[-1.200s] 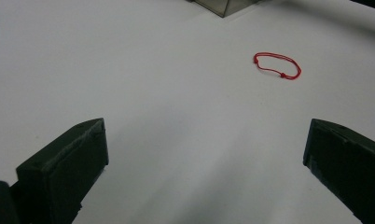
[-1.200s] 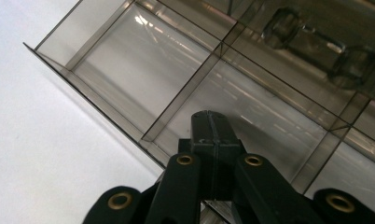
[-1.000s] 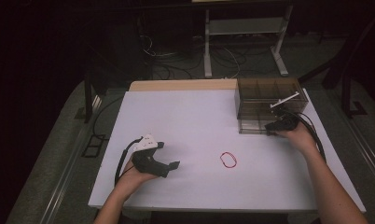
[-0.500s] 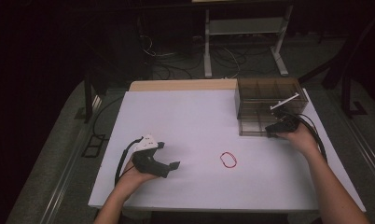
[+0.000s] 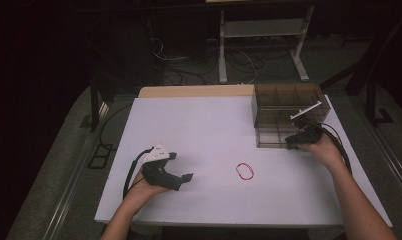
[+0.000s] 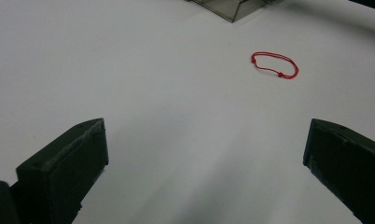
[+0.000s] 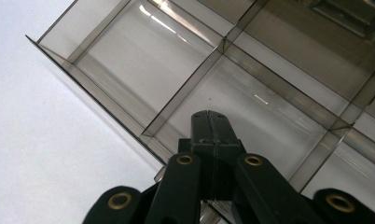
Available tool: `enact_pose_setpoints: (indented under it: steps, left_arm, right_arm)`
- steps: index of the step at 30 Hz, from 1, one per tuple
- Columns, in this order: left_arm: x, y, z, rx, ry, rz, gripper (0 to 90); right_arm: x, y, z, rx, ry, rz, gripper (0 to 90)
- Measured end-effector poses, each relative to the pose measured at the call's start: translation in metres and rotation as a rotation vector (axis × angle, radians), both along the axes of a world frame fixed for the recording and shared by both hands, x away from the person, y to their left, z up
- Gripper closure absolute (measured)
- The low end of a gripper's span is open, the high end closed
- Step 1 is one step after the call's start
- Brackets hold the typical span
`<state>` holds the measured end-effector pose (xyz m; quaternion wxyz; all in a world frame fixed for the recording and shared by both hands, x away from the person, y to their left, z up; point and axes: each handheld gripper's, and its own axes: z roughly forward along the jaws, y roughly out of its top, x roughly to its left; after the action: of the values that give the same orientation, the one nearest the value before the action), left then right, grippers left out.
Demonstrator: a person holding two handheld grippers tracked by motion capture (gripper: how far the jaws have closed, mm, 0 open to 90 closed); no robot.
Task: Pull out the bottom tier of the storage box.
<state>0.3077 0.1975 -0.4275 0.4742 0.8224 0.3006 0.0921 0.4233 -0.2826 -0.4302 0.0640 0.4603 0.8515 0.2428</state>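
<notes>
Over the organizer, the right hand-held gripper stays pressed together, empty; nothing has shifted. Left hand-held gripper rests spread on the surface, red band unpicked mid-surface.

A white table top — a tan board along its far edge — metal frame legs beyond.

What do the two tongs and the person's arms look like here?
Left tongs: dark body, white top plate, black cable looping off behind; broad, blocky black jaws in the left gripper view. Right tongs: black, brass-coloured rivets on the linkage arms, black cable trailing over the table. Both forearms are bare, no sleeves in view.
</notes>
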Motion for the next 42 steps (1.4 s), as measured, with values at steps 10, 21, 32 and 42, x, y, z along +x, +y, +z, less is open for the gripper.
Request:
enact_pose_setpoints:
  steps: [10, 21, 32, 42]
  left_arm:
    - [0.0, 0.0, 0.0, -0.002, -0.001, 0.0, 0.0]
    - [0.0, 0.001, 0.0, 0.0, -0.001, 0.002, 0.0]
    - [0.0, 0.001, 0.001, -0.001, -0.002, 0.003, 0.0]
    - [0.0, 0.001, 0.001, 0.001, 0.0, -0.001, 0.0]
  right_arm:
    - [-0.003, 0.0, 0.0, -0.004, -0.002, 0.007, 89.8]
    - [-0.012, -0.006, 0.011, 0.022, -0.107, -0.013, 83.4]
    - [-0.029, -0.015, 0.019, 0.081, -0.183, -0.029, 65.1]
    - [-0.05, -0.022, 0.022, 0.162, -0.223, -0.051, 46.5]
